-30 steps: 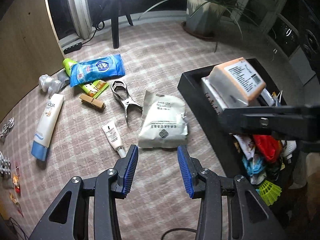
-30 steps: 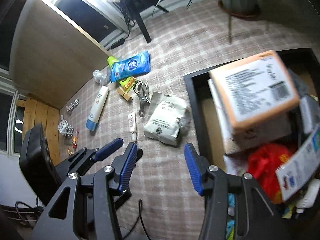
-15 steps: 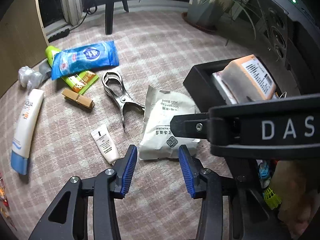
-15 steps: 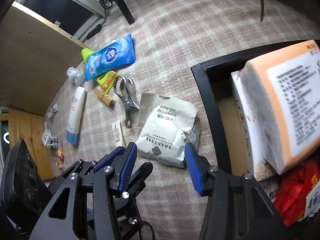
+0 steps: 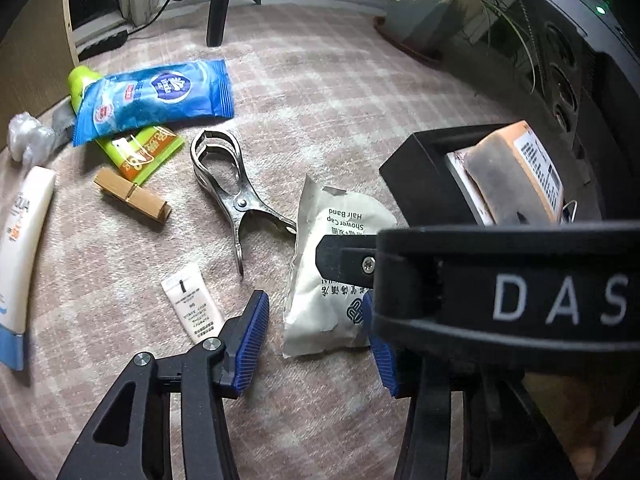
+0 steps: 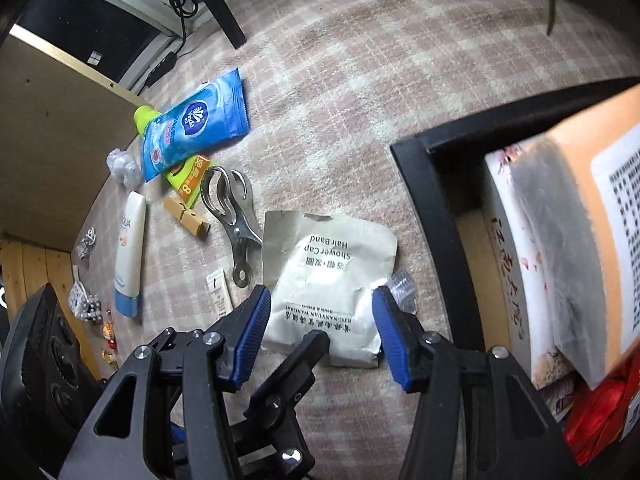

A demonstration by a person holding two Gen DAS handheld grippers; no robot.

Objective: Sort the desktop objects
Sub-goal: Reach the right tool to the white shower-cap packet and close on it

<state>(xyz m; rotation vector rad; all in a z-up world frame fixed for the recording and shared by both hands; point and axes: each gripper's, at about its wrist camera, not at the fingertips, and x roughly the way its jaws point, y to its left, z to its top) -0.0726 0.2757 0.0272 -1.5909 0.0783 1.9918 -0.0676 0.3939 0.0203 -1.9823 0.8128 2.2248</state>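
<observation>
A white shower-cap packet (image 5: 332, 276) (image 6: 332, 280) lies on the checked cloth beside a black box (image 5: 424, 176) (image 6: 432, 184). My right gripper (image 6: 320, 336) is open, its blue pads on either side of the packet's near end, just above it. My left gripper (image 5: 316, 344) is open and empty, low over the packet's near edge; the right gripper's body crosses in front of it. A metal clip (image 5: 228, 188), a wooden peg (image 5: 132, 196), a small white tube (image 5: 192, 308), a blue wipes pack (image 5: 156, 100) and a sunscreen tube (image 5: 20, 248) lie to the left.
The black box holds an orange-edged carton (image 6: 580, 240) on a white one, with a red bag (image 6: 600, 408) below. A green tube (image 5: 136, 148) lies under the wipes pack. Beads and small trinkets (image 6: 88, 304) lie at far left. A plant pot (image 5: 424, 20) stands behind.
Both grippers have moved forward and down toward the shower-cap packet. The right gripper has swung left from over the box and now straddles the packet.
</observation>
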